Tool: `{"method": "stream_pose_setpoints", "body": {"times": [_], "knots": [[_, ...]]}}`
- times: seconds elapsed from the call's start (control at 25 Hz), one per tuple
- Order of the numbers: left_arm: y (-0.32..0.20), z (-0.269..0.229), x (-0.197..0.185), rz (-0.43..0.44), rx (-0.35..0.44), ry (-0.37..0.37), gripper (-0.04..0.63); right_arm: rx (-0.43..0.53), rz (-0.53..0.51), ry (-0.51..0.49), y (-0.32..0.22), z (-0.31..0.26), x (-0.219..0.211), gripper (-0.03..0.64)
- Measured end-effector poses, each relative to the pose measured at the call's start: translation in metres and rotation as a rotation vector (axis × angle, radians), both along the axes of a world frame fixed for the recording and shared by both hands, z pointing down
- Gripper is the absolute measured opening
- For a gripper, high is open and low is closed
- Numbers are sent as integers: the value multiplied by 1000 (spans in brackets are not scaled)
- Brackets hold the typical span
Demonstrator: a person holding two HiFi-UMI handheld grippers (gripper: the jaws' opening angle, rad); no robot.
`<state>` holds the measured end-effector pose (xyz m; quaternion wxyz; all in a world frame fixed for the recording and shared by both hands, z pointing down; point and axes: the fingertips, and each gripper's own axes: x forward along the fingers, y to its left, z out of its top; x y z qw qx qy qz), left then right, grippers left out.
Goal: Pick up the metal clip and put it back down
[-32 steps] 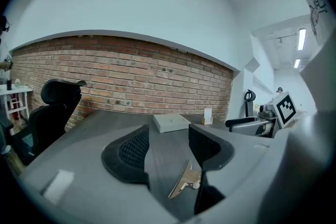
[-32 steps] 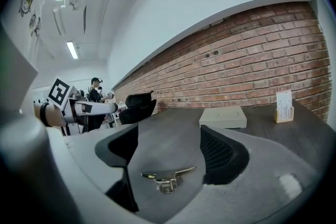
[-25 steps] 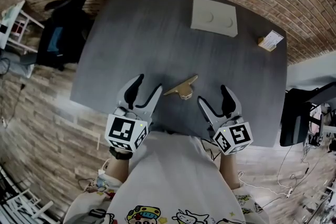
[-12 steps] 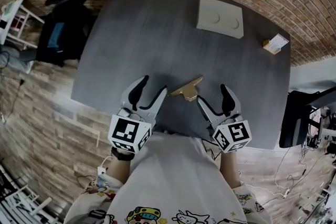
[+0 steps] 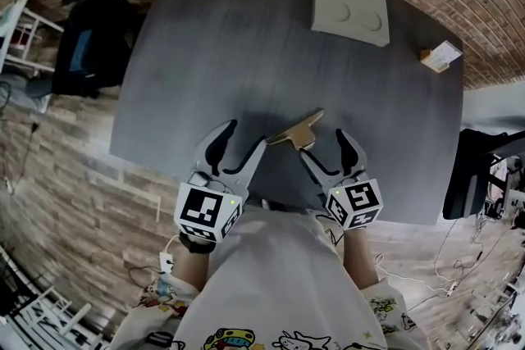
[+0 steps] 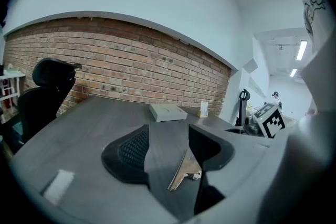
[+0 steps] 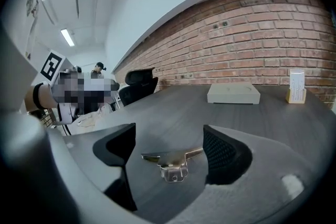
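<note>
The metal clip (image 5: pixel 297 129) lies flat on the dark grey table (image 5: pixel 246 45), near its front edge. It shows in the left gripper view (image 6: pixel 185 171) and the right gripper view (image 7: pixel 170 162) between each pair of jaws, a little ahead of them. My left gripper (image 5: pixel 239 145) is open, just left of the clip. My right gripper (image 5: pixel 324 150) is open too, just behind and right of it. Neither touches the clip.
A flat beige box (image 5: pixel 350 11) lies at the far side of the table, with a small card box (image 5: pixel 441 56) at the far right. A black office chair (image 5: pixel 94 29) stands left of the table. A brick wall runs behind.
Both grippers have come a little closer to the clip, the right one turning in toward it. The clip has stayed on the table.
</note>
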<state>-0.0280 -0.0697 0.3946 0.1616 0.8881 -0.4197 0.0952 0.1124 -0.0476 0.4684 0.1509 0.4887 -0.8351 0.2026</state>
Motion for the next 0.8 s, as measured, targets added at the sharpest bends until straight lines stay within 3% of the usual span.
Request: {"method": "stream_pose_setpoints", "body": {"times": [0.8], "knots": [[2,53,8,45,-88,-24,241,-114,-68,109,-5,87,-17,408]]}}
